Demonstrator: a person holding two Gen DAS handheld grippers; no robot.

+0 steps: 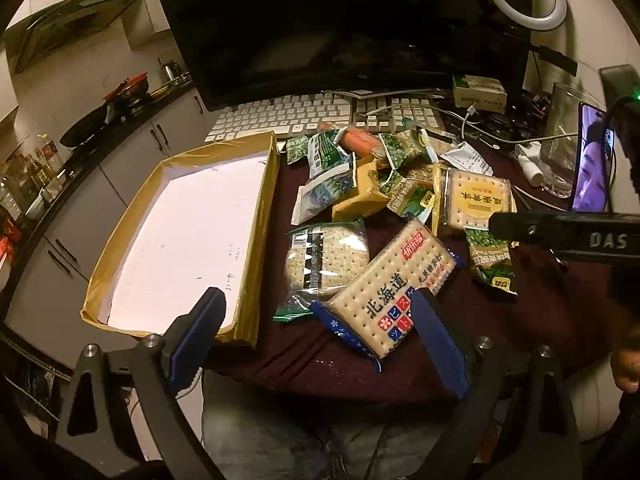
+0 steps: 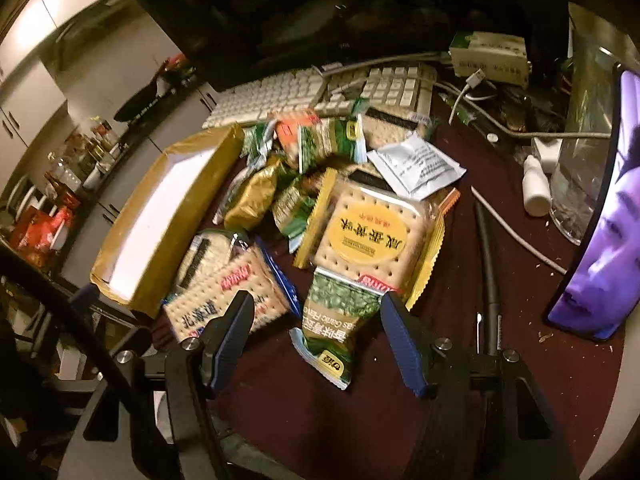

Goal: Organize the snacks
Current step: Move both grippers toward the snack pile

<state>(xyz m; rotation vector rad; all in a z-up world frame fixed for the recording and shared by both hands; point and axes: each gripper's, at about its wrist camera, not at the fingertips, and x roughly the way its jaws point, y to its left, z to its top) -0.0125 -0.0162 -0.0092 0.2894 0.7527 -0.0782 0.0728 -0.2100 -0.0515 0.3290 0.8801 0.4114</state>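
Note:
A pile of snack packets lies on a dark red cloth. A blue-edged cracker pack [image 1: 390, 292] [image 2: 228, 300] lies nearest my left gripper [image 1: 318, 312], which is open and empty, its right finger beside the pack's corner. A green pea packet [image 2: 336, 320] [image 1: 490, 258] lies between the fingers of my right gripper [image 2: 316, 312], which is open and empty just above it. A yellow cracker pack [image 2: 372, 232] [image 1: 472, 200] lies behind it. A shallow yellow-taped box [image 1: 192, 232] [image 2: 160, 216] with a white bottom stands empty on the left.
Two keyboards [image 1: 280, 116] and a dark monitor [image 1: 340, 28] stand behind the pile. A lit phone [image 2: 596, 232], a clear container [image 2: 580, 140], a small white bottle [image 2: 534, 188] and cables are on the right. A kitchen counter [image 1: 60, 160] runs along the left.

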